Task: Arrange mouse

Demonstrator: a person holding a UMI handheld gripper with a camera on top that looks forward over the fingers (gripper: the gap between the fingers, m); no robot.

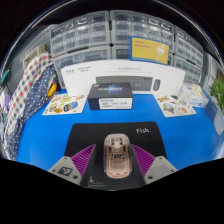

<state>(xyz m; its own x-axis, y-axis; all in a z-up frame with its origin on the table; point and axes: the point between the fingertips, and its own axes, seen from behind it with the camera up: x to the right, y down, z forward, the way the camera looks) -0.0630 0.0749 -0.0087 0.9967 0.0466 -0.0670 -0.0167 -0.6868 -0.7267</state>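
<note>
A pale pink mouse (pixel 116 156) lies on a black mouse pad (pixel 150 140) that rests on the blue table (pixel 45 135). It lies lengthwise between my two fingers, near their tips. My gripper (pixel 115 150) is open. The purple pads (pixel 82 162) stand at either side of the mouse with a narrow gap on each side. The near end of the mouse runs back toward the gripper body and is partly hidden in shadow.
A black box (pixel 110 95) lies just beyond the mouse pad, with a long white box (pixel 115 70) behind it. Papers (pixel 62 103) lie at the left, small items (pixel 185 98) at the right. Grey drawer units (pixel 90 35) fill the back. A checkered cloth (pixel 30 90) hangs at the left.
</note>
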